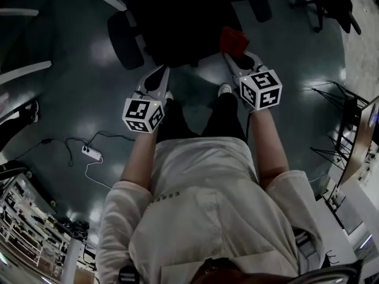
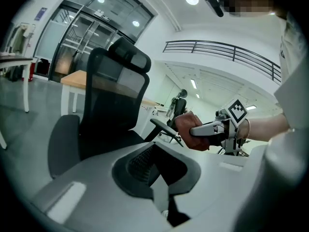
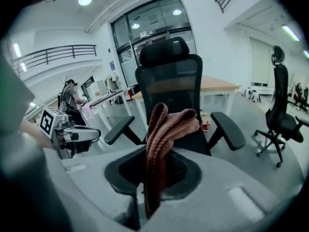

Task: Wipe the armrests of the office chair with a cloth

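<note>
At the top centre of the head view stands one black chair (image 1: 177, 16) with two armrests (image 1: 124, 40), the plainer one at upper left. Below it are two tools, one per hand. One red cloth (image 1: 234, 40) is bunched at the tip of the right tool (image 1: 238, 57), right of centre by the seat's lower right edge. In the right gripper view the jaws are clenched on that cloth, which folds over above them and hangs down between them. In the left gripper view it sits just beside the near end of one armrest; contact cannot be told. The left tool (image 1: 161, 73) is lower in the frame, jaws pressed together with nothing between them. Both bare forearms stretch forward and down, roughly side by side, the right reaching farther up the frame. One power strip (image 1: 90, 152) lies on the floor (image 1: 59, 99) at left.
</note>
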A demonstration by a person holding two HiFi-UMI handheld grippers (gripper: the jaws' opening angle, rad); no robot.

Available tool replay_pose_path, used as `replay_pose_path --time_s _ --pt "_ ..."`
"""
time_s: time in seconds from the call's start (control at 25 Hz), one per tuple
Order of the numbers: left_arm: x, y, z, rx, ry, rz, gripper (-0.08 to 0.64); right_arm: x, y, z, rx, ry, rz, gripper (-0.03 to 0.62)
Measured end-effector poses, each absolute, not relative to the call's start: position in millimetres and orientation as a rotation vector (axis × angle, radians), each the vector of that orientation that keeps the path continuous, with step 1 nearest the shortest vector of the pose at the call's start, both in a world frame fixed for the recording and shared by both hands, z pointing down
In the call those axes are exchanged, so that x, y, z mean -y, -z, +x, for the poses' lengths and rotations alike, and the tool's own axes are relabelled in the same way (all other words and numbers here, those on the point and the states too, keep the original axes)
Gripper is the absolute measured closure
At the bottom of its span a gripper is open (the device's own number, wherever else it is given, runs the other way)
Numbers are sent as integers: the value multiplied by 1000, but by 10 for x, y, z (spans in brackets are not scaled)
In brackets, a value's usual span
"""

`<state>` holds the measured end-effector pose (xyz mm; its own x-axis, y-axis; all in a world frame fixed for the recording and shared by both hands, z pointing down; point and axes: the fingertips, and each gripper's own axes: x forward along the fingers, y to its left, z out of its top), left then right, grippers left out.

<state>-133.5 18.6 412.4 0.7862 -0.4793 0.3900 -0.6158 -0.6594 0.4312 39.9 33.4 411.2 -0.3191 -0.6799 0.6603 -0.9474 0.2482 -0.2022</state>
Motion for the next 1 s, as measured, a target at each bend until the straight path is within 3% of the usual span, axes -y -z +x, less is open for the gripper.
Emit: replay_pose_path --time_s 0.6,1.0 --pt "-217 -3999 1057 954 -248 2346 545 -645 -4199 2734 2110 -744 1439 545" --pt "213 -4446 1688 898 -292 2298 545 67 -4396 3399 2061 -692 1445 545"
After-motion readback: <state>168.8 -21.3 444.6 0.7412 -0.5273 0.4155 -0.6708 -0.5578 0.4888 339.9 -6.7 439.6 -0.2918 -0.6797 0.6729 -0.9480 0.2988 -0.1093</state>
